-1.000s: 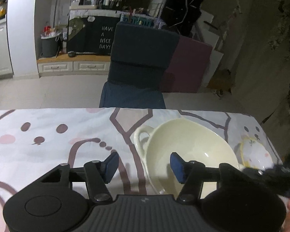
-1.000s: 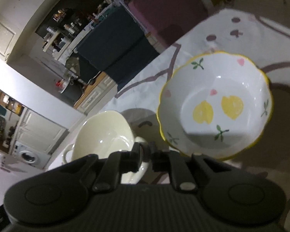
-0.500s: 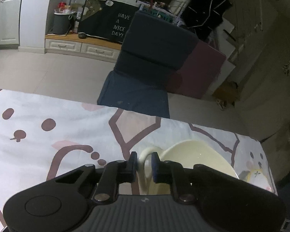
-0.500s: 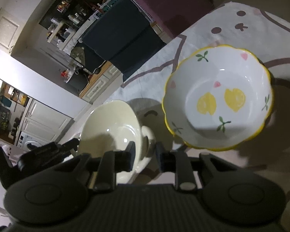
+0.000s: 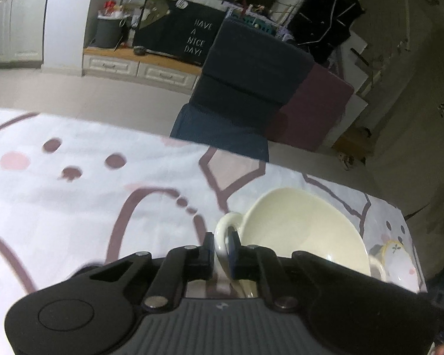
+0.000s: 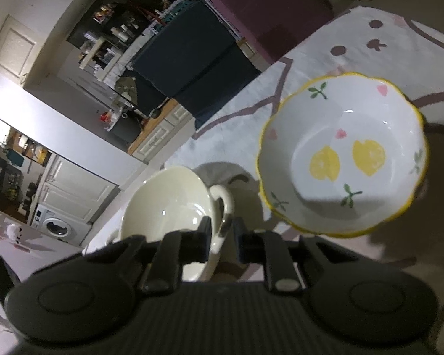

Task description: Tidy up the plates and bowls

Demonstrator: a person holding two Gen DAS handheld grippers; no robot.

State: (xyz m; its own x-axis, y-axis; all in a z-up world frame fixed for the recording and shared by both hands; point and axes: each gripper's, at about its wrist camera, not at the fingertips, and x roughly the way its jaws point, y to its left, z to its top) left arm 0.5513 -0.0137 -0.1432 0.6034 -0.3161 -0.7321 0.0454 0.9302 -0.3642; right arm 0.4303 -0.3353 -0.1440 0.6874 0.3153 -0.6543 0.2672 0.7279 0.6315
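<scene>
A cream two-handled bowl (image 5: 296, 230) sits on the patterned tablecloth (image 5: 103, 207). My left gripper (image 5: 221, 244) is shut on its left loop handle (image 5: 222, 227), one pad on each side of the loop. In the right wrist view the same cream bowl (image 6: 168, 201) lies low and left. My right gripper (image 6: 222, 230) straddles its other handle (image 6: 225, 207); the jaws are closing, with a small gap still showing beside the handle. A white scalloped bowl with yellow lemons and a yellow rim (image 6: 340, 153) stands just right of it, also seen as the lemon bowl (image 5: 396, 254).
The table's far edge runs behind both bowls. A dark blue chair (image 5: 245, 94) stands against that edge, with a maroon panel (image 5: 310, 109) beside it. Bare tablecloth stretches to the left of the cream bowl. The room is dim.
My left jaws went from wide open over the cream bowl to shut on its left handle. My right jaws parted from shut and now sit around the other handle.
</scene>
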